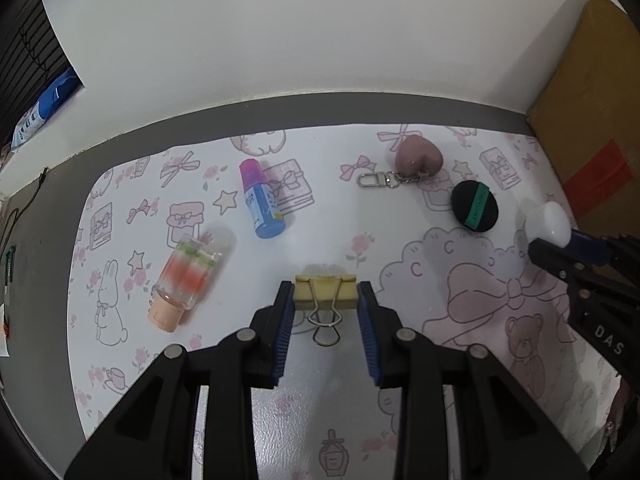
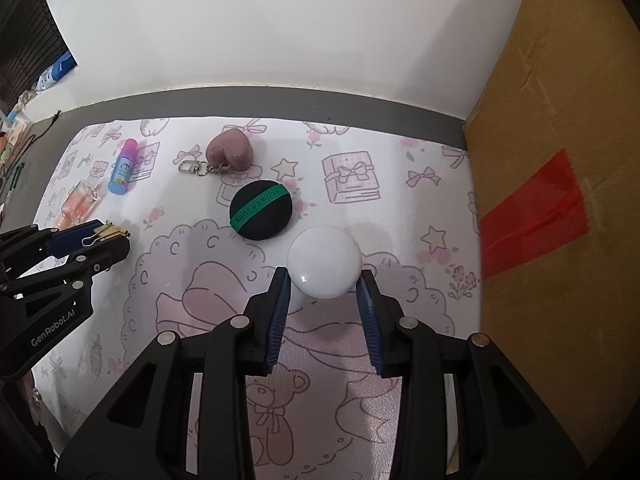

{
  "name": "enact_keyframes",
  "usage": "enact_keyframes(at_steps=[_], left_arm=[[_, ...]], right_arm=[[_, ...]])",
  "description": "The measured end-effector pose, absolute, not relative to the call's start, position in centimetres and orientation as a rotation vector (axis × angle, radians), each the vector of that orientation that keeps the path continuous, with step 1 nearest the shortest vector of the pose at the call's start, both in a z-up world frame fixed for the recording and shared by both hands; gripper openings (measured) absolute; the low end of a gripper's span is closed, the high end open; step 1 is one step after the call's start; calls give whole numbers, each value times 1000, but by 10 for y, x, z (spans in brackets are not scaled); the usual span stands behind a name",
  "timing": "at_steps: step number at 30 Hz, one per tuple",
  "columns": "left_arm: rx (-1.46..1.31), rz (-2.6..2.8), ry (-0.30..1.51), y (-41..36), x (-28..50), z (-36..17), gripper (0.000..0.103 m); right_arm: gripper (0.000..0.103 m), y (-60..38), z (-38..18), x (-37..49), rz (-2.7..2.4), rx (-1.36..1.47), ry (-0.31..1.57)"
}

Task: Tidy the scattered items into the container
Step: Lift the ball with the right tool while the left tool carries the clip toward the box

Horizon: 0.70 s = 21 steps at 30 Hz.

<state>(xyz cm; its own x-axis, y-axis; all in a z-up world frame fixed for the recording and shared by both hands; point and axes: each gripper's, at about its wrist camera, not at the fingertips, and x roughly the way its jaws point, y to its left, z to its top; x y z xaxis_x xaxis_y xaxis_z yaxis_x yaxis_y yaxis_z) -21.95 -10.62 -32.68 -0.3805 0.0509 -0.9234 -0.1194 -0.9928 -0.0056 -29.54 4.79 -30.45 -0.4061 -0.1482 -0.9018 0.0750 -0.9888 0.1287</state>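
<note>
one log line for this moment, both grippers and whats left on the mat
left gripper: shut on binder clip | right gripper: shut on white ball | on mat: four items

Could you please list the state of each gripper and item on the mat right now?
left gripper: shut on the binder clip, lifted
right gripper: shut on the white jar, lifted
blue bottle: lying on its side
clear bottle: lying on its side
heart keychain: resting on the mat
black puff: lying flat
</note>
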Motion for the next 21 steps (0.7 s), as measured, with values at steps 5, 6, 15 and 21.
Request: enact_keyframes(at_steps=[5,6,15,21], left_arm=[[-1671,2535,98,-113,-209,-320,31],[-1669,2536,98,-115,-210,-318,31],[-1631,2560,100,-119,-232,-310,31],[-1591,2582,108,-121,-224,-286,31]], right_arm=[[35,35,-297,-284,-2542,1620,-111],[35,34,-295,-281,-2542,1619,-107],[35,31,-272,-264,-2561,1586,-103],[35,29,-245,-251,-2586,1541,-97]])
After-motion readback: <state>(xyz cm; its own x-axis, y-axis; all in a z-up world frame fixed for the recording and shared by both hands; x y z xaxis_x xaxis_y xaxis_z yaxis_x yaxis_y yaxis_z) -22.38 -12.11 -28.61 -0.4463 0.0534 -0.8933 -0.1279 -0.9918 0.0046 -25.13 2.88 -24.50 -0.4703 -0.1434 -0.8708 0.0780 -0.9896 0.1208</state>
